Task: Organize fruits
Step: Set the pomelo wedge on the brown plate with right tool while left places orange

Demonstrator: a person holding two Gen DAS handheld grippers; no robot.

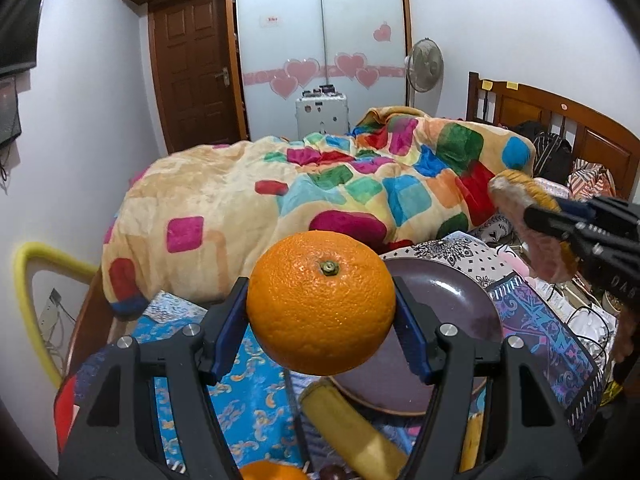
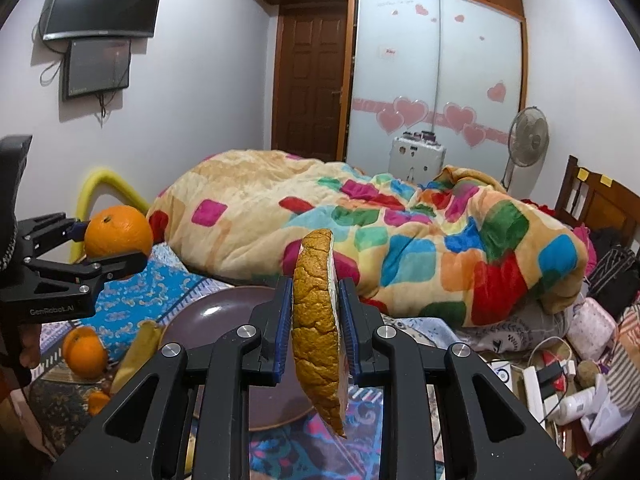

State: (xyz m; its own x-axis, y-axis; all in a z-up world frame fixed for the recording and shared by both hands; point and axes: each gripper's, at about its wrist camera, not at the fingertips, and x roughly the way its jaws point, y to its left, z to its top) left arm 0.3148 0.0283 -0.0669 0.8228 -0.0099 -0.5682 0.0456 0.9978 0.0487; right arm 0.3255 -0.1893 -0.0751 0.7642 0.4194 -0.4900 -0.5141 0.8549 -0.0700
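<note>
Left gripper (image 1: 320,320) up in the air, clamped on a whole orange (image 1: 321,302), blue pads (image 1: 228,332) pressing its two sides at the widest part, stem end turned up toward the camera. Held wide and level, presumably so the round fruit cannot roll out. Right gripper (image 2: 314,332) likewise raised, pinching a thin wedge of melon-like fruit (image 2: 318,332) by its flat faces, rough yellow-brown rind toward the left, pale cut flesh toward the right; gripped edge-on, likely because the slice offers no other firm hold. Below and between both, a brown plate (image 1: 460,300) on the patterned cloth of the bed, bare inside, looking like the destination for both pieces. Waiting near the plate's left edge: a banana (image 1: 352,432), a second orange (image 2: 85,348) and a smaller one (image 2: 98,402) at the cloth's near-left corner. Behind, a checked blanket (image 1: 320,184) heaped along the far side. Neither fruit set down yet.
</note>
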